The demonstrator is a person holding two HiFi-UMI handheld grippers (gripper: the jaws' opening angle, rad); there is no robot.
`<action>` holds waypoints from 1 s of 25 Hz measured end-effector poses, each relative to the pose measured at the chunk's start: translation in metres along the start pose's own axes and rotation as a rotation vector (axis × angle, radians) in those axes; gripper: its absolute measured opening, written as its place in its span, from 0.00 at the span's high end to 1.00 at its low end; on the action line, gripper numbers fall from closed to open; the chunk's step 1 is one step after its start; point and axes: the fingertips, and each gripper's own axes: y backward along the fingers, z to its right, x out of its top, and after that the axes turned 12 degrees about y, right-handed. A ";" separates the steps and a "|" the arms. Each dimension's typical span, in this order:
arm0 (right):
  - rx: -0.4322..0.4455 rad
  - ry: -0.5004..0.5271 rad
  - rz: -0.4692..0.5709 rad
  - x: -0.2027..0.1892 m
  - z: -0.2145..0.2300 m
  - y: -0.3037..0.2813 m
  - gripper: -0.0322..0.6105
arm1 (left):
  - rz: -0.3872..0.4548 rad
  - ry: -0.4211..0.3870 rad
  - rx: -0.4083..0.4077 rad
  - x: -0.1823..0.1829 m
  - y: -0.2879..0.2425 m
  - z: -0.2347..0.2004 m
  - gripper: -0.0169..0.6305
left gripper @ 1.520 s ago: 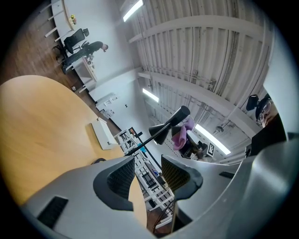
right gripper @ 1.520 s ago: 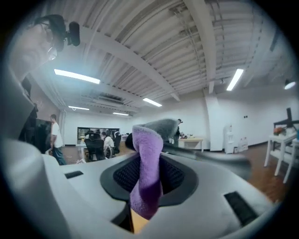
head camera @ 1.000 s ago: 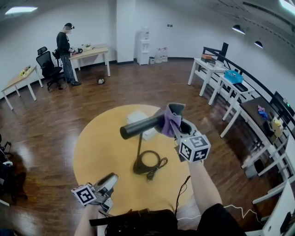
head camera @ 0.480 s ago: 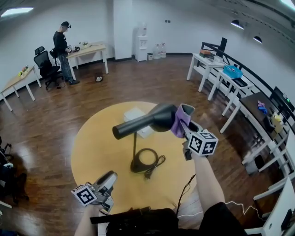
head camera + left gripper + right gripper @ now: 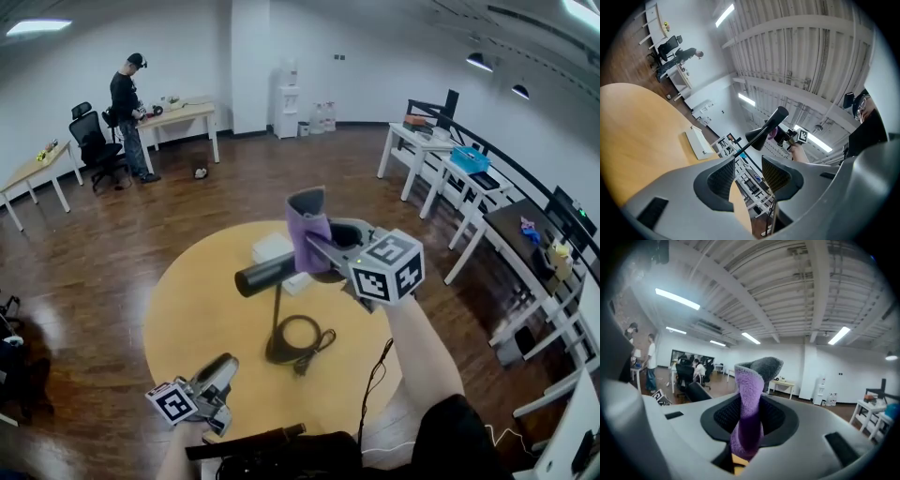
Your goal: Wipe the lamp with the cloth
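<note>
A black desk lamp stands on the round yellow table [image 5: 187,309], its tube-shaped head [image 5: 270,273] on a thin stem above a ring base [image 5: 292,339]. My right gripper [image 5: 322,247] is shut on a purple and grey cloth [image 5: 307,228], which sticks up over the wide end of the lamp head; I cannot tell if it touches. In the right gripper view the cloth [image 5: 749,394] fills the gap between the jaws of the right gripper [image 5: 749,417]. The left gripper [image 5: 223,366] hovers low at the table's near edge, open and empty [image 5: 744,176], facing the lamp [image 5: 765,132].
A white box [image 5: 273,251] lies on the table behind the lamp, and the lamp's cable [image 5: 317,343] curls beside the base. White desks [image 5: 422,141] line the right side. A person [image 5: 126,105] stands at a far desk beside an office chair [image 5: 94,141].
The right gripper has risen and moved left with the cloth, from the rear end of the lamp head to above it. The lamp head has dropped back lower. The left gripper has stayed put.
</note>
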 end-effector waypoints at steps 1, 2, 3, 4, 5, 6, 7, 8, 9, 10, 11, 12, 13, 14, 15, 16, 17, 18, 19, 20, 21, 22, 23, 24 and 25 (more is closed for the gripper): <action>0.014 0.034 -0.039 -0.003 -0.004 -0.010 0.79 | 0.003 0.002 -0.002 0.001 0.000 0.001 0.70; 0.017 0.055 -0.076 -0.010 -0.004 -0.018 0.79 | 0.008 0.001 -0.005 0.003 0.001 0.003 0.70; 0.012 0.059 -0.101 -0.019 0.000 -0.025 0.79 | 0.013 -0.003 -0.007 0.005 0.001 0.004 0.70; 0.000 0.047 -0.115 -0.028 0.007 -0.029 0.79 | 0.016 -0.007 -0.009 0.007 0.002 0.004 0.70; -0.017 0.030 -0.122 -0.037 0.015 -0.029 0.79 | 0.019 -0.008 -0.009 0.008 0.004 0.003 0.70; -0.041 0.018 -0.130 -0.046 0.025 -0.028 0.79 | 0.023 -0.008 -0.008 0.009 0.005 0.002 0.70; -0.070 0.014 -0.142 -0.055 0.035 -0.026 0.79 | 0.028 -0.005 -0.006 0.009 0.006 0.001 0.70; -0.099 0.009 -0.153 -0.065 0.046 -0.022 0.79 | 0.032 -0.001 -0.004 0.009 0.007 0.000 0.70; -0.125 -0.004 -0.161 -0.074 0.057 -0.019 0.79 | 0.038 0.003 -0.001 0.009 0.007 -0.001 0.70; -0.148 -0.026 -0.168 -0.083 0.068 -0.015 0.79 | 0.043 0.006 0.003 0.008 0.008 -0.002 0.70; -0.170 -0.051 -0.173 -0.093 0.078 -0.010 0.79 | 0.046 0.008 0.005 0.007 0.008 -0.003 0.70; -0.192 -0.076 -0.179 -0.103 0.088 -0.005 0.79 | 0.047 0.008 0.006 0.006 0.008 -0.002 0.70; -0.215 -0.099 -0.183 -0.112 0.098 0.000 0.79 | 0.046 0.008 0.005 0.005 0.008 -0.002 0.70; -0.237 -0.125 -0.185 -0.121 0.108 0.004 0.79 | 0.043 0.007 0.004 0.004 0.007 -0.001 0.70; -0.256 -0.157 -0.185 -0.130 0.117 0.009 0.79 | 0.038 0.004 0.003 0.002 0.006 0.000 0.70; -0.269 -0.193 -0.183 -0.138 0.125 0.013 0.79 | 0.034 -0.002 0.004 0.001 0.005 0.000 0.70; -0.271 -0.234 -0.174 -0.143 0.129 0.015 0.79 | 0.033 -0.011 0.006 0.002 0.005 0.001 0.70; -0.263 -0.276 -0.159 -0.145 0.131 0.015 0.79 | 0.035 -0.013 0.008 0.002 0.006 0.001 0.70; -0.253 -0.319 -0.144 -0.146 0.132 0.015 0.79 | 0.037 -0.006 0.003 0.002 0.006 0.001 0.70; -0.247 -0.358 -0.131 -0.148 0.133 0.015 0.79 | 0.036 0.003 -0.005 0.002 0.006 0.001 0.70; -0.246 -0.390 -0.123 -0.150 0.135 0.015 0.79 | 0.034 0.005 -0.012 0.003 0.005 0.001 0.70; -0.251 -0.406 -0.124 -0.151 0.137 0.015 0.79 | 0.032 0.003 -0.017 0.004 0.003 0.002 0.70; -0.261 -0.400 -0.136 -0.151 0.139 0.015 0.79 | 0.030 0.001 -0.022 0.004 0.001 0.003 0.70; -0.271 -0.371 -0.156 -0.149 0.138 0.016 0.79 | 0.028 -0.001 -0.028 0.004 0.000 0.004 0.70; -0.271 -0.326 -0.173 -0.144 0.135 0.016 0.79 | 0.025 -0.002 -0.033 0.003 -0.001 0.006 0.70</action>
